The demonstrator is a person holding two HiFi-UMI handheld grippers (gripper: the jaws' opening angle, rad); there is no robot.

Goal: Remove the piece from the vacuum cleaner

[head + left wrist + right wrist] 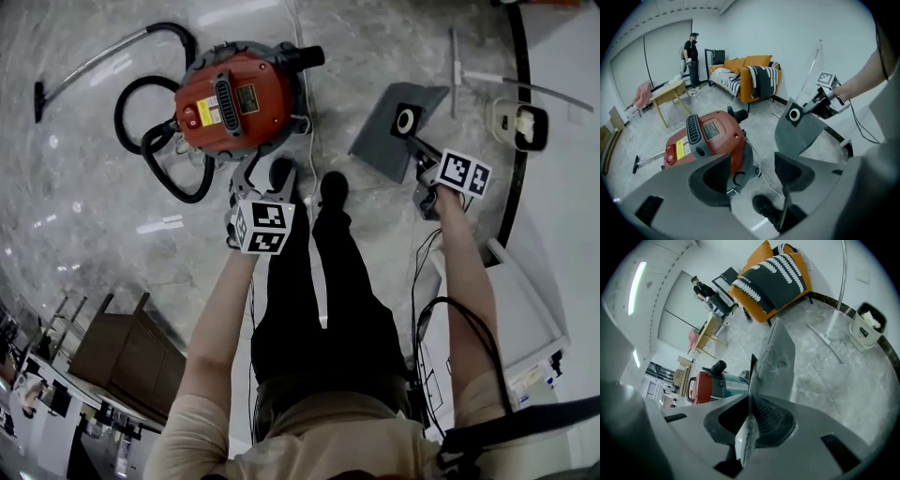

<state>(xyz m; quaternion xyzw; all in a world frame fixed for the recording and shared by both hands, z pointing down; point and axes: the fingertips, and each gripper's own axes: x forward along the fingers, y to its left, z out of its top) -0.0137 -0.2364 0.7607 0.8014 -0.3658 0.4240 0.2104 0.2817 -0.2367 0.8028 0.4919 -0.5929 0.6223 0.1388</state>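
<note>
1. The red vacuum cleaner (pixel 234 101) stands on the floor at left. Its yellow label (pixel 204 112) is too small to read.
2. The left gripper (pixel 265 178) hangs just beside the cleaner, jaws apart and holding nothing.
3. The piece (pixel 389 131), a flat grey bag with a dark collar around a white-ringed hole, is already off the cleaner, to its right.
4. The right gripper (pixel 424 159) is pinched tight on the piece's thin edge by the collar.
5. The piece looks light and limp, so the stiffer collar is likely the best hold.

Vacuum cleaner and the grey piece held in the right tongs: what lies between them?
Bare marble floor crossed by a thin white cable, seen in the left gripper view.
</note>
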